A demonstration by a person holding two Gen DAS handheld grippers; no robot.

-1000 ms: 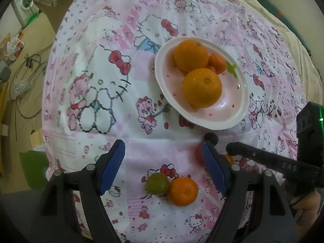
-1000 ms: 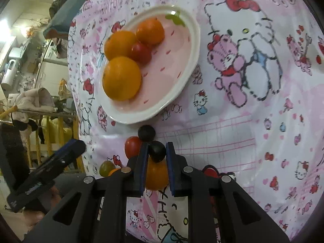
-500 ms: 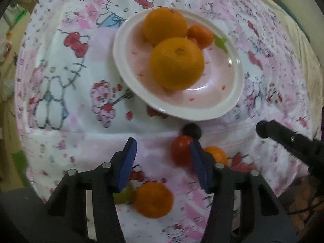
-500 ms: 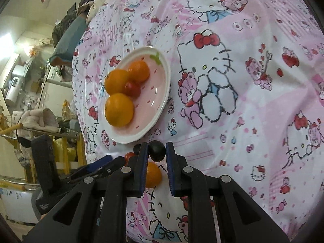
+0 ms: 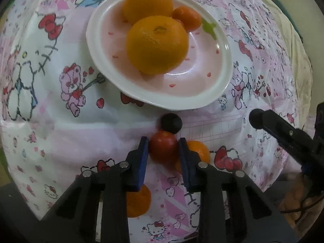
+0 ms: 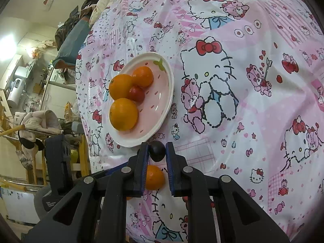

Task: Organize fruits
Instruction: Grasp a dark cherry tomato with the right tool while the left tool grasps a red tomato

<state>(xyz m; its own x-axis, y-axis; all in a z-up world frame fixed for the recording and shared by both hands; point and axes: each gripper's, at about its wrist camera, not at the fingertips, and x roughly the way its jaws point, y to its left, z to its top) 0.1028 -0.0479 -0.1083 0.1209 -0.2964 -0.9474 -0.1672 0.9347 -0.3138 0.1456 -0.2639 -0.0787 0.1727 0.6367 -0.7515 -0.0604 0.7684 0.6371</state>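
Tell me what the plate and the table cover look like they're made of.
Plate: likely glazed ceramic, though melamine is possible; its white rim and pink well show sharp glossy highlights. Table cover: probably vinyl or plastic sheeting; the printed cartoon surface is shiny and lies in stiff creases.

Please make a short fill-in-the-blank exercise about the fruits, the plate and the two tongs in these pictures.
1. The left tongs are closed on a small ____ fruit.
2. The right tongs hold a small round fruit of ____ colour.
3. The plate carries ____ orange fruits and one small red one.
4. The plate rests on a tablecloth printed with cartoon ____.

Missing words: red; black; three; cats
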